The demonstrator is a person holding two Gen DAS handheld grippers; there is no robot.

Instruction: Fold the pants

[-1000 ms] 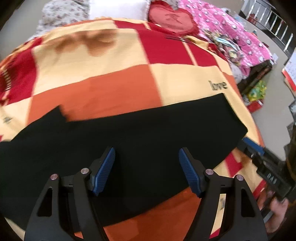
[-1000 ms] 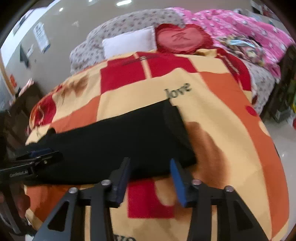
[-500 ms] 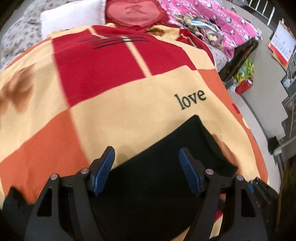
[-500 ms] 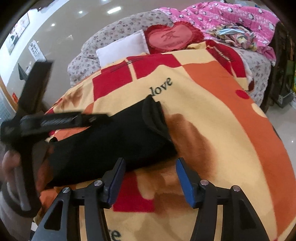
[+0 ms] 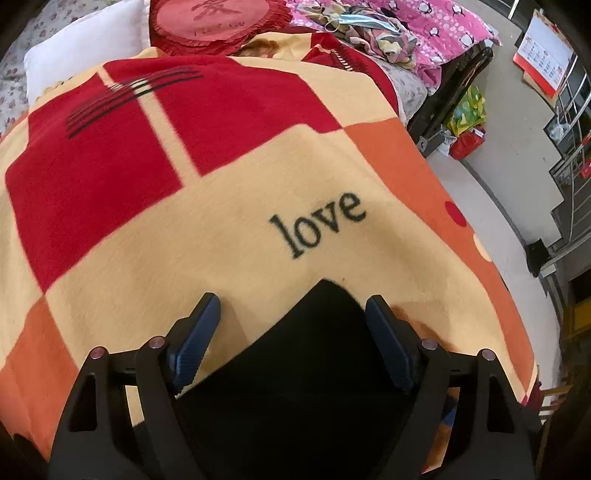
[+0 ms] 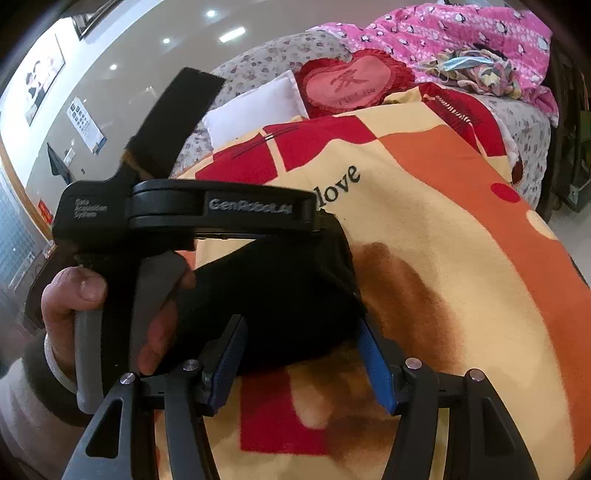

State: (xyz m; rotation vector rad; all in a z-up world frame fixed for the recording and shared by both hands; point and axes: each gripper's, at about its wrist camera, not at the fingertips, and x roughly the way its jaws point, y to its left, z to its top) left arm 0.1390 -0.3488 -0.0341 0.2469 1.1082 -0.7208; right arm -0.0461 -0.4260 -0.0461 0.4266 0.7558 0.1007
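The black pants (image 5: 314,362) lie folded on the checked blanket (image 5: 221,229). In the left wrist view their far corner sits between the open blue fingers of my left gripper (image 5: 291,332), just below the word "love" (image 5: 317,225). In the right wrist view the pants (image 6: 295,295) end lies between the open fingers of my right gripper (image 6: 299,354). The left gripper's black body (image 6: 192,214), held by a hand (image 6: 74,291), hovers over the pants' far edge there. Neither gripper holds cloth.
A red heart cushion (image 5: 221,22) and a white pillow (image 5: 85,51) lie at the bed's head. A pink quilt (image 5: 424,26) with loose clothes is at the back right. The bed's right edge drops to the floor (image 5: 509,192).
My left gripper has swung right along the pants to their right end corner. My right gripper has closed in on the same end. Both stay open.
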